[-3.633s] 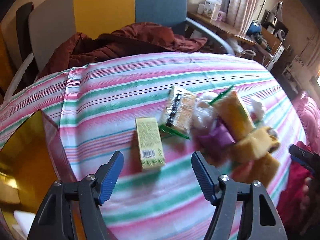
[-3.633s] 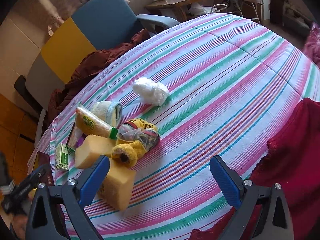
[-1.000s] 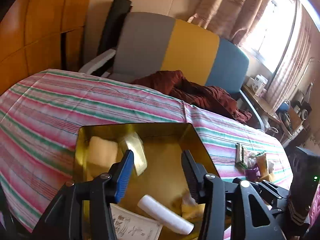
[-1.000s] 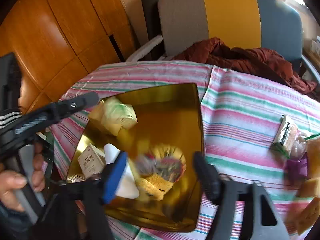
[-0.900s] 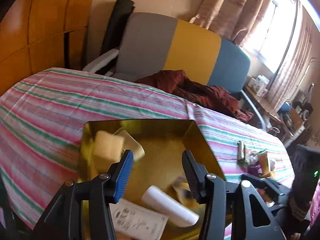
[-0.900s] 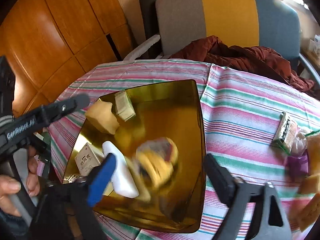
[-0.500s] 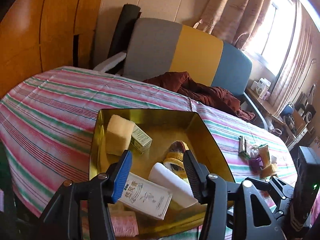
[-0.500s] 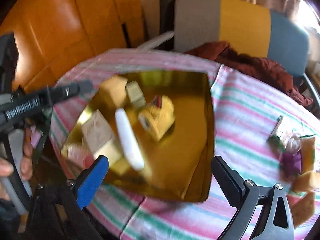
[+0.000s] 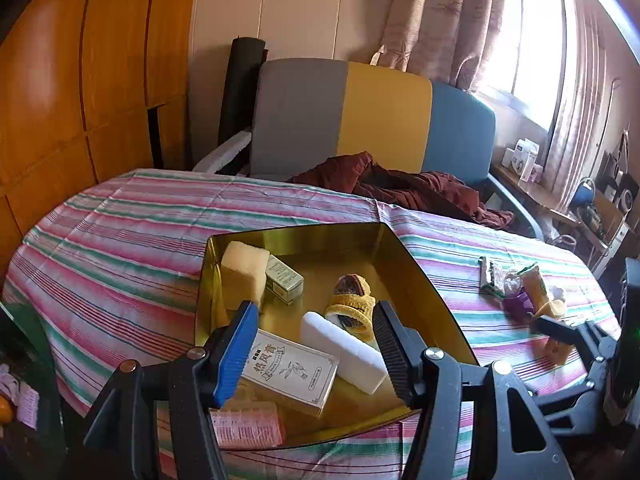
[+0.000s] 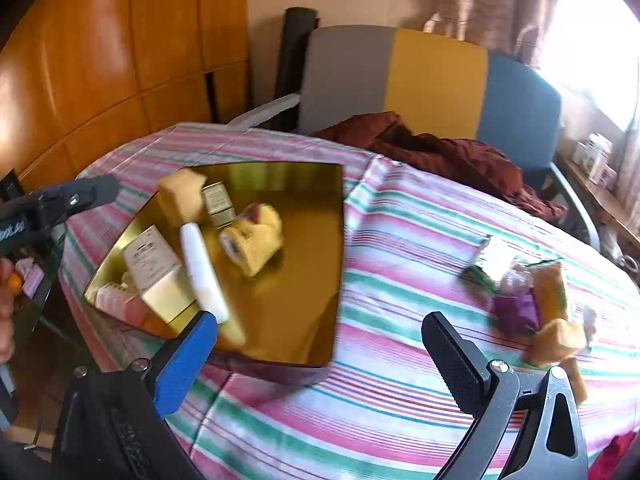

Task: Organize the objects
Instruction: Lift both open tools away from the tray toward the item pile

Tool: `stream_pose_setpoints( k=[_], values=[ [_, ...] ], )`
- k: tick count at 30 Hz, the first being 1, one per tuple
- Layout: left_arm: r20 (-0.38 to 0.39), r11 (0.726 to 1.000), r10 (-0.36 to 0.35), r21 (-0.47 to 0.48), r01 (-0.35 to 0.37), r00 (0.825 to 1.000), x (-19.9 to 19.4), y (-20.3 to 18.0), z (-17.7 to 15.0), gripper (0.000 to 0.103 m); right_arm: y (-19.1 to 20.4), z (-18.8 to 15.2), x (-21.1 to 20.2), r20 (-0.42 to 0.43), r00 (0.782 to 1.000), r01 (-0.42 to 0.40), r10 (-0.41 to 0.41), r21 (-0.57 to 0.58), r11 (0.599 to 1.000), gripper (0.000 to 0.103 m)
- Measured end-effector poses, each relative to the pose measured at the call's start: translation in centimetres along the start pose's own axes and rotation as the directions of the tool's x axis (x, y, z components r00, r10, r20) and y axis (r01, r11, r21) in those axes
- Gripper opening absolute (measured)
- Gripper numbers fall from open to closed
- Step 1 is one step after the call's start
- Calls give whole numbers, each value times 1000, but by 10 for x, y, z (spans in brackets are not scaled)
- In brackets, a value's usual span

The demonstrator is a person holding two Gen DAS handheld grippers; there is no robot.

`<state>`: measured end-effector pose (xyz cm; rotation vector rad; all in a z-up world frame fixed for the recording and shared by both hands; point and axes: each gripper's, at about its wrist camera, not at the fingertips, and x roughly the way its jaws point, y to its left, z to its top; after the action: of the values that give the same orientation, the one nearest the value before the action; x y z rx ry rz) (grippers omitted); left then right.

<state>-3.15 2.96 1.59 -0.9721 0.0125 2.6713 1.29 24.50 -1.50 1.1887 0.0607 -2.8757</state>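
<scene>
Left wrist view: the left gripper hangs over the near half of a gold tray; its jaws are opening, with nothing between the pads. The tray, a shallow mirror-bright metal box with upright walls, sits at the near left edge of the table, which wears a striped pink, green and white cloth. Inside lie a porous yellow sponge block in the far left corner, a small green carton touching it, a knitted yellow slipper at centre, a smooth white bar, a flat printed box and a ribbed pink item at the near wall. The tray's right half is bare.

Right wrist view, slightly blurred: the right gripper stands with jaws wide apart and empty above the tray's near right corner. Open striped cloth separates the tray from a loose cluster at right: a foil packet, a purple object and sponge pieces. A three-coloured chair stands beyond the table's far edge.
</scene>
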Motion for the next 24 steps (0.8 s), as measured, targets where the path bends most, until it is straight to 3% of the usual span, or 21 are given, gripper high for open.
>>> stream_pose_setpoints(
  k=[12,24],
  values=[
    [-20,998,17,58,-16,1000,1,-21,-3,60,-63,-18,-8,-26,992,122,-120,82,989,103],
    [-56,991,-29,126,35,998,6,-53,-4,60,-158,-27,-32,-56,957,289,-283,161,944,103]
  ],
)
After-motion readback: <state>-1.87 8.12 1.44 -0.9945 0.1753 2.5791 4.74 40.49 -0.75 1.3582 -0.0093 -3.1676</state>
